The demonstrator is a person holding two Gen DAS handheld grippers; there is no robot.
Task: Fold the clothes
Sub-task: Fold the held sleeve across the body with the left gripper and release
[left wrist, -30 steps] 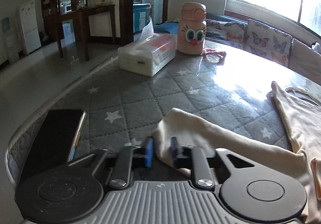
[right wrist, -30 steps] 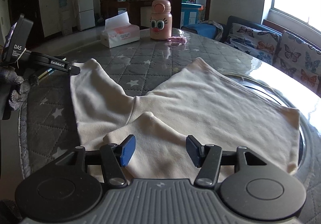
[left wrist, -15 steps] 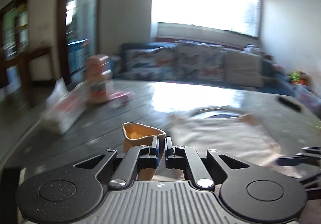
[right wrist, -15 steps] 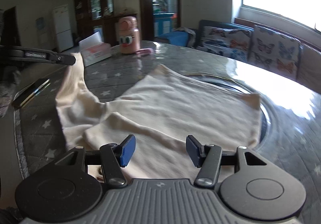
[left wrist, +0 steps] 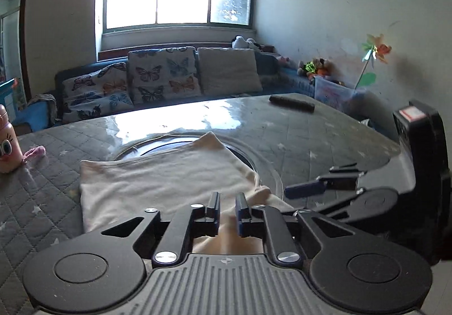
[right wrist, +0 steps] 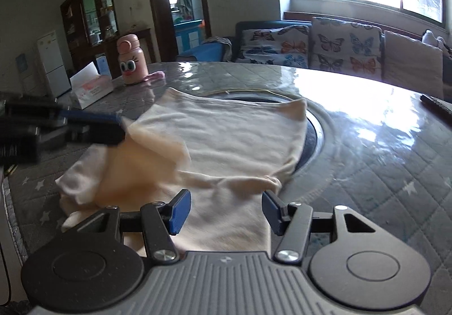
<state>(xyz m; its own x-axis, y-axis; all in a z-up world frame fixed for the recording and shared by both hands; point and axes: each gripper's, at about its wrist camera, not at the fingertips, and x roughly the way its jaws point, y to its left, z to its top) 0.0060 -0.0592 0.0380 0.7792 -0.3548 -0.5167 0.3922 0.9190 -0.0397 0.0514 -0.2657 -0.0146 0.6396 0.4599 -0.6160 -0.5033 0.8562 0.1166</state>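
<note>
Left tongs (left wrist: 227, 206), nearly pressed together, pinch a sleeve (right wrist: 147, 142) of the shirt (right wrist: 226, 134) and hold it above the shirt's body, which lies flat mid-surface (right wrist: 381, 151). Right tongs (right wrist: 223, 209), spread and empty, hover over the near hem, beside the left tongs. The fold likely runs toward the right edge.

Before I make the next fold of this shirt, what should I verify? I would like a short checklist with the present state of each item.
1. Sleeve lies between the fingers of the left gripper: ok; firm hold: cannot tell.
2. Right gripper open and empty: ok.
3. Shirt body flat: not ok, a wrinkled ridge runs near the right gripper.
4. Bottle and tissue box apart from the shirt: ok.
5. Both grippers apart from each other: ok.
</note>
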